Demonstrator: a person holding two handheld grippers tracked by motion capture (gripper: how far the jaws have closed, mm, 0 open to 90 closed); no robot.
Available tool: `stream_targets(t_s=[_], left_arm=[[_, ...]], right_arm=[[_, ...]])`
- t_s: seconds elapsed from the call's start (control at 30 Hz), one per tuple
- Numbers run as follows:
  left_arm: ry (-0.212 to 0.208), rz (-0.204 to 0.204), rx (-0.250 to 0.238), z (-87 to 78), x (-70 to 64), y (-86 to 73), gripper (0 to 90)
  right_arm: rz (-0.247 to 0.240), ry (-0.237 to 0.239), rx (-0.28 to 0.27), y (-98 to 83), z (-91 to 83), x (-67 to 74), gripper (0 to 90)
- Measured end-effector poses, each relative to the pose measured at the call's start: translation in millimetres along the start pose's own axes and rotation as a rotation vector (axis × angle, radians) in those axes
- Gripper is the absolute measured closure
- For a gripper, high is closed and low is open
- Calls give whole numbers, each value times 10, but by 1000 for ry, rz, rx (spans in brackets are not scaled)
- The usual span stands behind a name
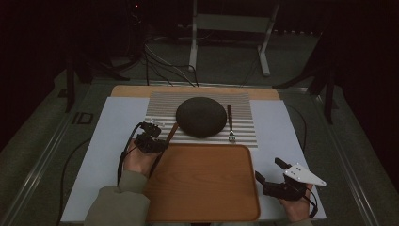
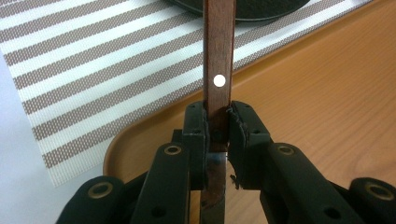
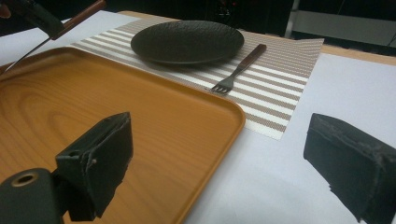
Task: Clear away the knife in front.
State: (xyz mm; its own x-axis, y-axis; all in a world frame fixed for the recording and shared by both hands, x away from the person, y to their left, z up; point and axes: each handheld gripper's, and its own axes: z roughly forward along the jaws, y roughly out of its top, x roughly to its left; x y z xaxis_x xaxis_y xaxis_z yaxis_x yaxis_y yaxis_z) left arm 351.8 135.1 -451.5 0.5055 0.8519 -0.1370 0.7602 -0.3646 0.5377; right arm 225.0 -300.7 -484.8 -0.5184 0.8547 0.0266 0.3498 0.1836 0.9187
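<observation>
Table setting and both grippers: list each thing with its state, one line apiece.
left gripper: shut on the knife's wooden handle.
knife: held, lifted over the tray's left edge.
right gripper: open, nothing between its jaws, above the white sheet beside the tray.
tray: flat on the table, nothing on it.
plate: on the striped placemat, no food on it.
fork: lying on the placemat right of the plate, untouched.

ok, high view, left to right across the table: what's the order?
Left gripper shut on the knife → dark plate → fork → right gripper, fingers open. The wooden tray and striped mat span the middle, so they have no clear slot.
</observation>
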Motion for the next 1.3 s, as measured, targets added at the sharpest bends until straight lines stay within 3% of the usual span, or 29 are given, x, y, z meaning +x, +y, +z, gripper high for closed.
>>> stream_targets(t_s=[0.53,0.97,1.07,1.3], left_arm=[[-13,-63,-16,-40,12,-236,779],[-7,-119,36,98,51,-511,779],[-11,-135,29,91,52,-569,778],[24,-127,31,34,17,-634,777]], right_arm=[[-1,-2,2,0,1,2,80],[-5,-1,3,1,4,4,81],[-5,-1,3,1,5,6,81],[-9,-2,5,0,9,12,81]])
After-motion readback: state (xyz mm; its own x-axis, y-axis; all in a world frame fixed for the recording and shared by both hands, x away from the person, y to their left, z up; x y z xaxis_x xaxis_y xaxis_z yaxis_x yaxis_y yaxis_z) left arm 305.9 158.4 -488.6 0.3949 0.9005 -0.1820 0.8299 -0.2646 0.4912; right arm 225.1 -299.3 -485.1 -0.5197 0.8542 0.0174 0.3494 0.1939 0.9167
